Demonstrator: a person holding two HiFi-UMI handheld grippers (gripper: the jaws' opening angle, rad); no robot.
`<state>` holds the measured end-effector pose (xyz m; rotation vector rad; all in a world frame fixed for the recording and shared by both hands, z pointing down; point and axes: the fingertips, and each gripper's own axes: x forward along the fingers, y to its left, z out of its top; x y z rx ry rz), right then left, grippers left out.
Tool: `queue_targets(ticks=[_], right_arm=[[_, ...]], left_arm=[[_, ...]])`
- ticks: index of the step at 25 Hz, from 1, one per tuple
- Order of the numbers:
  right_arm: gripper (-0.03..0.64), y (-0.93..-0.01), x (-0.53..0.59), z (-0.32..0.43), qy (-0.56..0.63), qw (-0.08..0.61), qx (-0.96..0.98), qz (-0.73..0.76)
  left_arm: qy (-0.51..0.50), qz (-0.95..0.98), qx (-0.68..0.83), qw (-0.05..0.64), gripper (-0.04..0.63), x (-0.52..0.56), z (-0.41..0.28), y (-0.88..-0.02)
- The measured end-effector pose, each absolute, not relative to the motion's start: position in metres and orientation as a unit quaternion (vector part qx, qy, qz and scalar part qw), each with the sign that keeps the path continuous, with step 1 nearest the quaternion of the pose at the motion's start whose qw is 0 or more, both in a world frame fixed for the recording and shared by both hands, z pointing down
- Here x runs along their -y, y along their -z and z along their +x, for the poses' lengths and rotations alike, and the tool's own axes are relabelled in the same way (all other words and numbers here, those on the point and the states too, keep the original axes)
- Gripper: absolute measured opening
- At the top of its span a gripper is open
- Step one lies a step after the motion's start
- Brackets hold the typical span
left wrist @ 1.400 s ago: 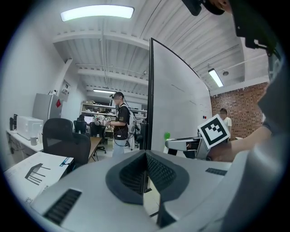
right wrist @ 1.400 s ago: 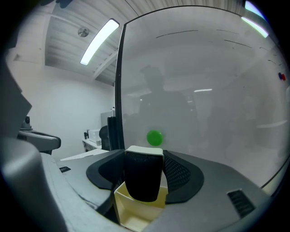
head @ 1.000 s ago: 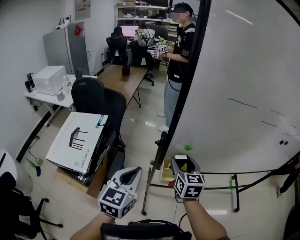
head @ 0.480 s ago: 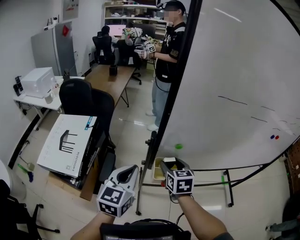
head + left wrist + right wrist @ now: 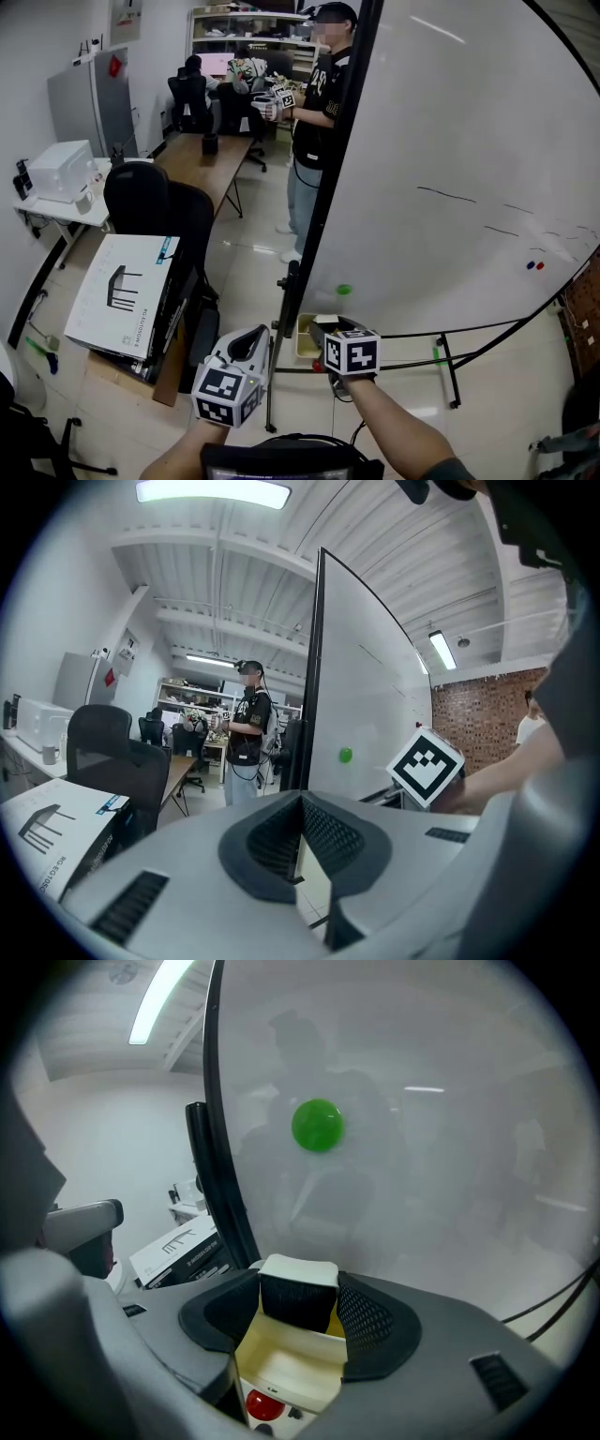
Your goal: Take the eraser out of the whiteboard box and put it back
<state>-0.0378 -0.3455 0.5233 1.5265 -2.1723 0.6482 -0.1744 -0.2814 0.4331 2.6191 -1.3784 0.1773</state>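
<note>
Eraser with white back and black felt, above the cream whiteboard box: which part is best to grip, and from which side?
Grip the white-backed black felt eraser across its two flat opposite sides, as the right gripper does now, with a pad on each. Come from above: the cream plastic box opens upward, so its walls would probably block jaws coming sideways.

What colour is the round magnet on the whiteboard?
The magnet is green, clearest in the right gripper view.
</note>
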Motion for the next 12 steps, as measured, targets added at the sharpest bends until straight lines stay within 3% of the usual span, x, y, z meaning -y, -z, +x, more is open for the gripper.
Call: queue_targets(ticks=[12], right_arm=[[0.282, -0.546, 0.347, -0.038, -0.292, 0.26, 0.759, 0.521]], left_arm=[[-0.069, 0.891, 0.438, 0.101, 0.028, 0.282, -0.157, -0.449]])
